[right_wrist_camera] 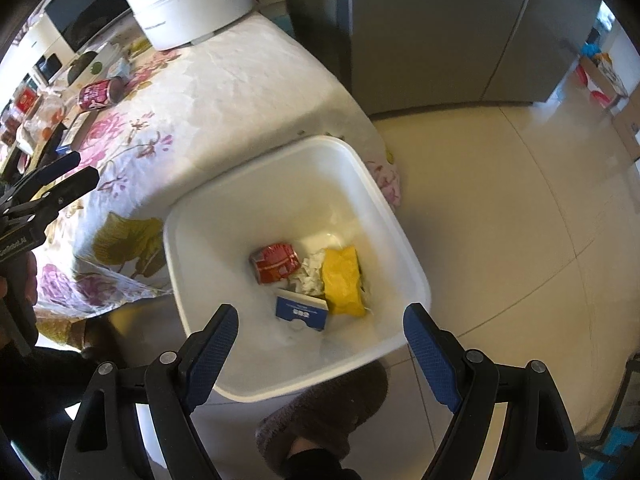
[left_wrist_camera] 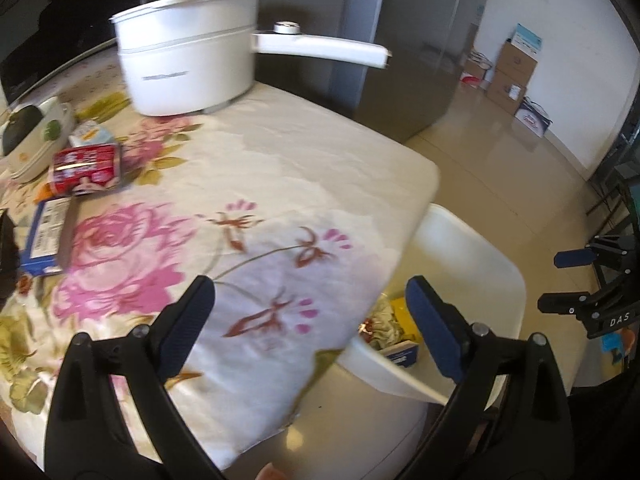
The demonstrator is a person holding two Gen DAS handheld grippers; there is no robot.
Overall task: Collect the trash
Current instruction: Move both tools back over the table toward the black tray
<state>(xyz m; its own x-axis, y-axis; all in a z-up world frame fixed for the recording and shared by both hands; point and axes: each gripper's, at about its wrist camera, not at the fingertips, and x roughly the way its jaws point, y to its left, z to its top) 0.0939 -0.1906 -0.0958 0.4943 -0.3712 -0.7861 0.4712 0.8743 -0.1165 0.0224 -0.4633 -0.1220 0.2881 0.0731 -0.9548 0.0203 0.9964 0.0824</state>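
A white trash bin (right_wrist_camera: 224, 216) stands on the floor beside the table corner. It holds a red wrapper (right_wrist_camera: 276, 266), a yellow bag (right_wrist_camera: 342, 280), crumpled white paper (right_wrist_camera: 310, 276) and a blue box (right_wrist_camera: 302, 312). My right gripper (right_wrist_camera: 320, 332) is open and empty above the bin. My left gripper (left_wrist_camera: 310, 322) is open and empty over the floral tablecloth (left_wrist_camera: 260, 184) near the table edge. On the table's left lie a red can (left_wrist_camera: 86, 170), a small carton (left_wrist_camera: 90, 134) and a blue box (left_wrist_camera: 46, 236). The bin (left_wrist_camera: 472, 256) also shows in the left wrist view.
A white electric pot (left_wrist_camera: 188, 52) with a long handle stands at the table's back. A white dish (left_wrist_camera: 36, 136) sits at far left. A steel fridge (right_wrist_camera: 440, 32) stands behind the table. Cardboard boxes (left_wrist_camera: 516, 68) line the far wall. My slippered foot (right_wrist_camera: 320, 412) is beside the bin.
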